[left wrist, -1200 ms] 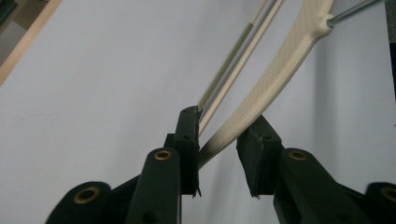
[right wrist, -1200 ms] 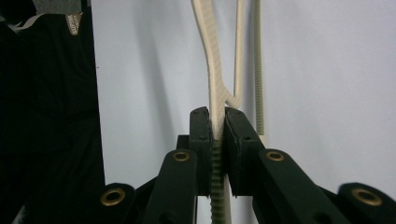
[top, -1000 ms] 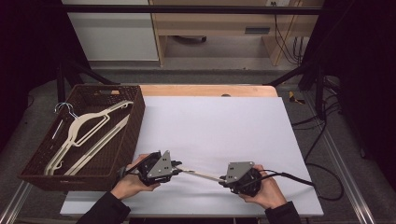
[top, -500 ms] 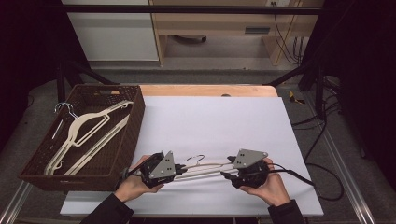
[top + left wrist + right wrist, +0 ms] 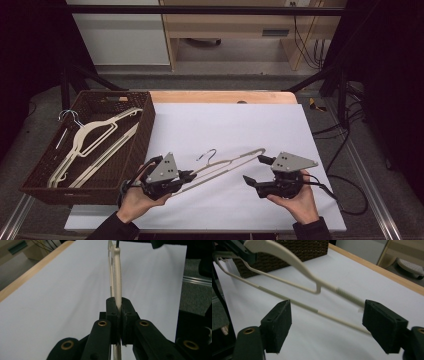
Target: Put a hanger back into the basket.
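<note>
The left gripper's [image 5: 186, 176] fingers [image 5: 114, 312] are clenched on one end of a cream hanger [image 5: 227, 165], holding it over the white table [image 5: 225, 125]. The right gripper's [image 5: 257, 170] fingers [image 5: 277, 325] are spread wide, the hanger's far end between them, untouched. A basket [image 5: 142, 135] at the left holds more hangers [image 5: 95, 142].

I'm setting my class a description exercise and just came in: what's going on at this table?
A person holds tongs in each hand. The left tongs are shut on one end of a cream plastic clothes hanger above the white table. The right tongs are open around its other end. Two similar hangers lie in the brown wicker basket.
</note>
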`<state>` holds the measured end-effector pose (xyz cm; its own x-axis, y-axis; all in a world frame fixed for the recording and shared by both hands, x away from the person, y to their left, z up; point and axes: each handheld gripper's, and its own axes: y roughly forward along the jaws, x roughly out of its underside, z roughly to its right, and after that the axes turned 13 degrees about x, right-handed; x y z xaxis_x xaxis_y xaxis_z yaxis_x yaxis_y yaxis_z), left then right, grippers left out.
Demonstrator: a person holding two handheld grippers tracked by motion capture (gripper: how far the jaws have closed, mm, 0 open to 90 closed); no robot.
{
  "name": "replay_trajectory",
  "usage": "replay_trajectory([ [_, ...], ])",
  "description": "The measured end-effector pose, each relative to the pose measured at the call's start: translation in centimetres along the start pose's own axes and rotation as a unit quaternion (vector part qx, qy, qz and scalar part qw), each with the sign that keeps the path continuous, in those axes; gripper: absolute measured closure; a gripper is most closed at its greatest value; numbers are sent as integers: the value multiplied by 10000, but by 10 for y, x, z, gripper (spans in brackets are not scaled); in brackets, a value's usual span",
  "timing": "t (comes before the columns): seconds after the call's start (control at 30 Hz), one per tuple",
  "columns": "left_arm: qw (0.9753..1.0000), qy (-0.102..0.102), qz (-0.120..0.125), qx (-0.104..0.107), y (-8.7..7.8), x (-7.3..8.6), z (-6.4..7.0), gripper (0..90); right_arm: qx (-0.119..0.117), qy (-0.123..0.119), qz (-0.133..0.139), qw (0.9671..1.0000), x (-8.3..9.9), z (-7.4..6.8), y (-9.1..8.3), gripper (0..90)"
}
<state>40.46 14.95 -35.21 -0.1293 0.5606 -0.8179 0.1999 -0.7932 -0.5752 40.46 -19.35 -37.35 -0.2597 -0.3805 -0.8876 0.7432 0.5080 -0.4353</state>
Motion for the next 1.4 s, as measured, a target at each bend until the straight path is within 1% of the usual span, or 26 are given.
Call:
replay_trajectory([
  [0.03,9999,-62,50,-69,-7,-4,-1,865,23,69,-10,10000,1,1,-1,199],
  [0.07,9999,-90,98,-97,-11,-6,-1,865,106,115,-6,9999,3,2,-3,167],
  [0.1,9997,-126,144,-125,-16,-9,-2,865,132,128,1,9998,4,3,-4,152],
  [0.13,9994,-180,229,-168,-19,-11,-2,865,160,202,9,9997,6,4,-5,137],
  [0.17,9992,-230,262,-212,-26,-13,-4,865,165,250,25,9995,8,5,-6,127],
  [0.4,9977,-333,440,-396,-59,-22,-14,865,309,636,126,9974,17,14,-13,93],
  [0.47,9973,-371,446,-448,-67,-23,-18,864,353,693,167,9968,18,16,-15,90],
  [0.53,9970,-408,424,-494,-74,-24,-21,864,404,692,157,9967,19,17,-16,81],
  [0.67,9964,-494,412,-560,-89,-25,-31,864,411,708,140,9965,22,18,-16,75],
  [0.73,9959,-542,404,-603,-97,-23,-38,864,444,689,117,9966,23,19,-16,75],
  [0.8,9955,-543,398,-671,-105,-21,-44,864,444,701,116,9965,24,19,-16,74],
  [0.87,9948,-619,445,-680,-112,-18,-50,864,433,718,116,9964,24,19,-16,74],
  [1.1,9912,-785,515,-937,-144,-6,-74,863,436,726,96,9964,25,20,-15,75],
  [1.13,9911,-795,492,-950,-147,-4,-76,863,433,733,83,9963,25,20,-15,74],
  [1.2,9894,-857,558,-1028,-155,0,-82,863,442,736,84,9963,25,20,-15,73],
  [1.33,9863,-938,610,-1214,-172,8,-93,863,447,753,100,9961,25,21,-15,66],
  [1.4,9841,-1013,658,-1299,-180,13,-98,863,441,747,120,9962,25,22,-16,64],
])
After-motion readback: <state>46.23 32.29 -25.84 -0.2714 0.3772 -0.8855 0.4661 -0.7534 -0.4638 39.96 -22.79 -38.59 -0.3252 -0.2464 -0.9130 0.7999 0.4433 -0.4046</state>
